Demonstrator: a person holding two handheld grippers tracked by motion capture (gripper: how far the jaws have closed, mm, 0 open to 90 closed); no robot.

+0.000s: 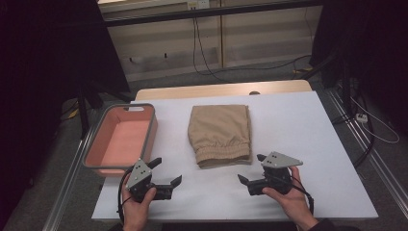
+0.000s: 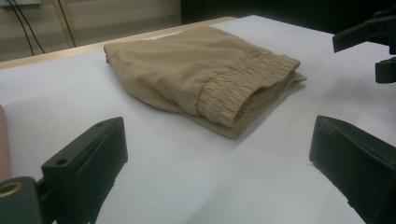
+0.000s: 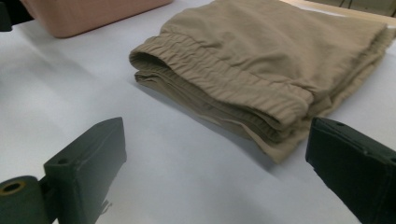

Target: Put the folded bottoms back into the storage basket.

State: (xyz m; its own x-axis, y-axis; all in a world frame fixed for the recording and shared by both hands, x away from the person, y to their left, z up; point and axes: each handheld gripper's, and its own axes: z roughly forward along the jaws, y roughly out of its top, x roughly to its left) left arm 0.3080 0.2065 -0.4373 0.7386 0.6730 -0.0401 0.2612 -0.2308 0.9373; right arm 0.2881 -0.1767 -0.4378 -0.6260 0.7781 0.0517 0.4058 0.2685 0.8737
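Observation:
Folded tan shorts [image 1: 221,134] lie in the middle of the white table [image 1: 298,144], elastic waistband toward me. The same shorts [image 2: 201,74] fill the left gripper view, and the shorts [image 3: 275,65] lie just ahead in the right gripper view. My left gripper [image 1: 167,171] is held near the front edge, left of the shorts, jaws wide apart and holding nothing. My right gripper [image 1: 251,168] sits near the front edge below the waistband's right end, open and holding nothing. The left gripper [image 2: 219,154] and right gripper [image 3: 217,154] both point at the shorts, a short way off.
A pink bin [image 1: 120,139] with a grey rim stands at the table's left, nothing visible inside; its wall [image 3: 88,14] shows in the right gripper view. A wooden strip [image 1: 221,90] edges the table's far side. Cables trail over the floor beyond.

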